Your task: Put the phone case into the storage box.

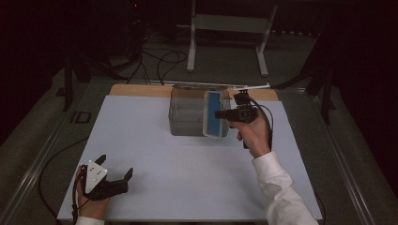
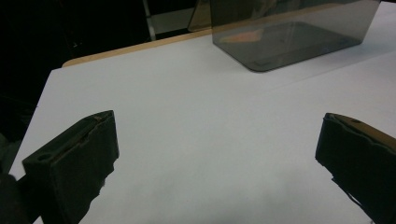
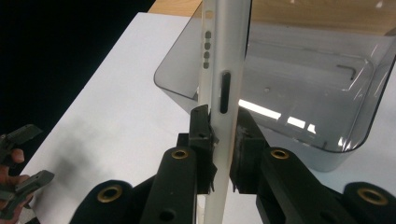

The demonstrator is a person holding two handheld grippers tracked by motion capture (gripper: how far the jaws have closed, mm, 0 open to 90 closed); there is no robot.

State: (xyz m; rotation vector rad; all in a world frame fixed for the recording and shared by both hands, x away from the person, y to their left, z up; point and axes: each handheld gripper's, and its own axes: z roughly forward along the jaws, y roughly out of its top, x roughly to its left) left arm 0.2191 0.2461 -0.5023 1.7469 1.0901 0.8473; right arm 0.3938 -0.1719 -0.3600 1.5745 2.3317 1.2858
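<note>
Right gripper [image 1: 221, 114] clamped on the edge of a white lid [image 1: 214, 114] with a blue inner face; lid held upright, on edge, over the right side of the smoky clear container [image 1: 187, 115]; in the right gripper view both pads press the lid's rim [image 3: 223, 140], container [image 3: 303, 88] just behind and below it; container stands at the far middle of the white table sheet [image 1: 187, 178]; left gripper [image 1: 115, 177] rests at the near left corner, jaws wide apart, nothing between them; container [image 2: 289, 37] well apart from it.

wooden table [image 1: 141, 90] under a white sheet [image 1: 155, 154], smoky clear plastic bin [image 1: 185, 117] stood on the sheet's far middle
</note>
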